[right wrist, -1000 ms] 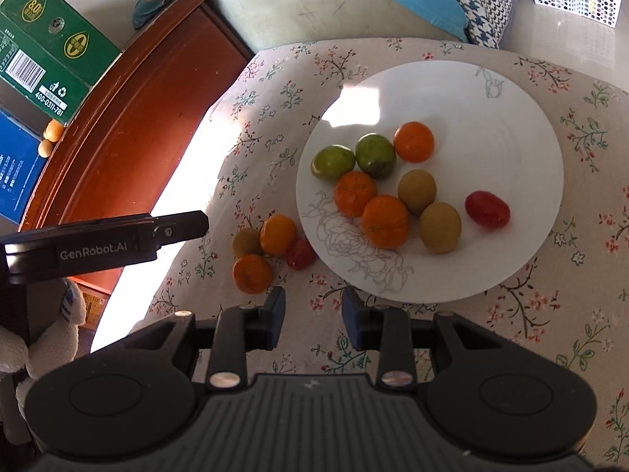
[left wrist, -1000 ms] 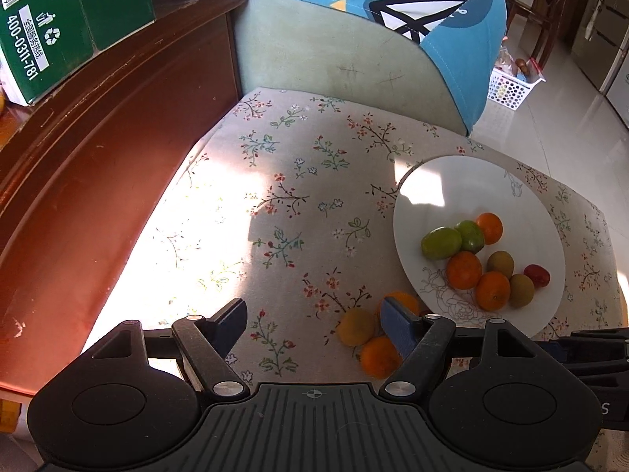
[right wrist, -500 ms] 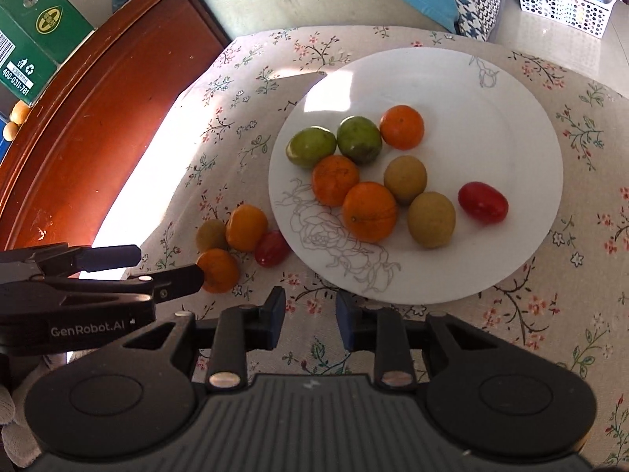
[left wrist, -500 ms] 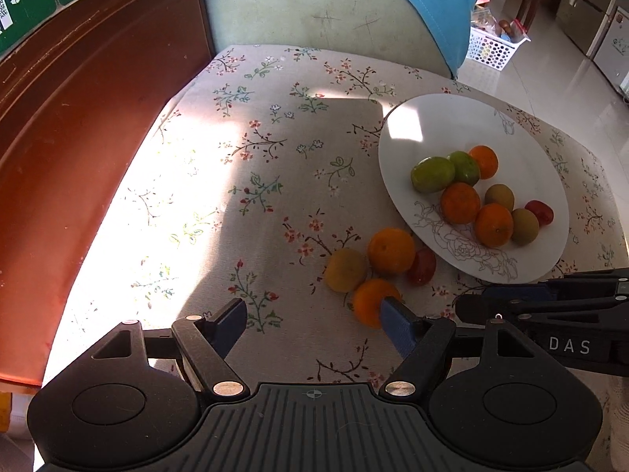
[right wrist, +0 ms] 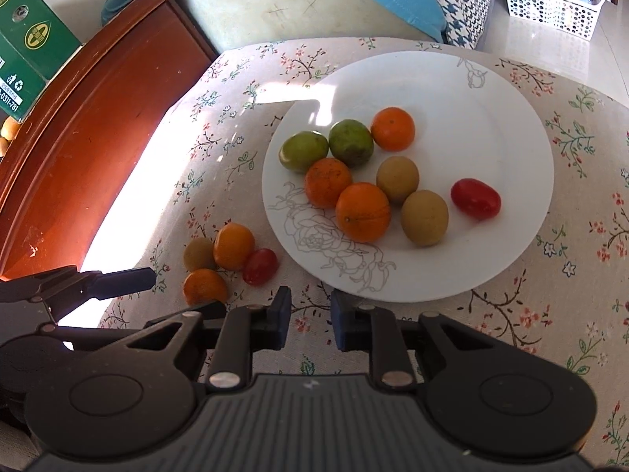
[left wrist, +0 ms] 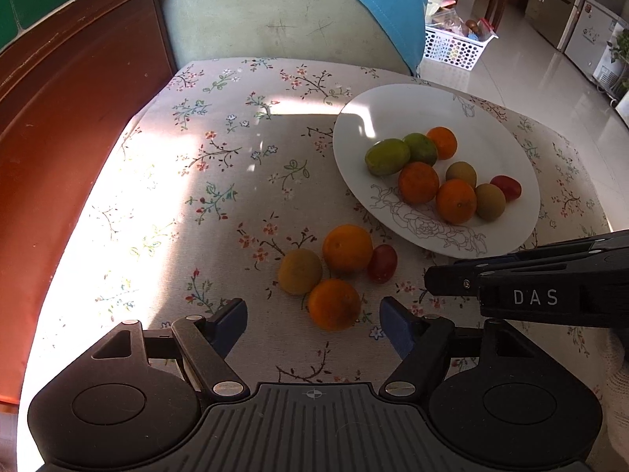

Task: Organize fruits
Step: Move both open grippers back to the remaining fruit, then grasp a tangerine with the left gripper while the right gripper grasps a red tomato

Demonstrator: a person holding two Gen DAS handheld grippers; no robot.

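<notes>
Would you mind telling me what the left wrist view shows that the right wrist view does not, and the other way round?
Only the left wrist view shows the white cabinets across the tiled floor, and the right gripper from the side, marked DAS.

Only the right wrist view shows the green carton, the houndstooth cushion, and the left gripper from the side.

Both show the white plate holding eight fruits, four loose fruits on the flowered cloth including a near orange, and the white basket.
</notes>
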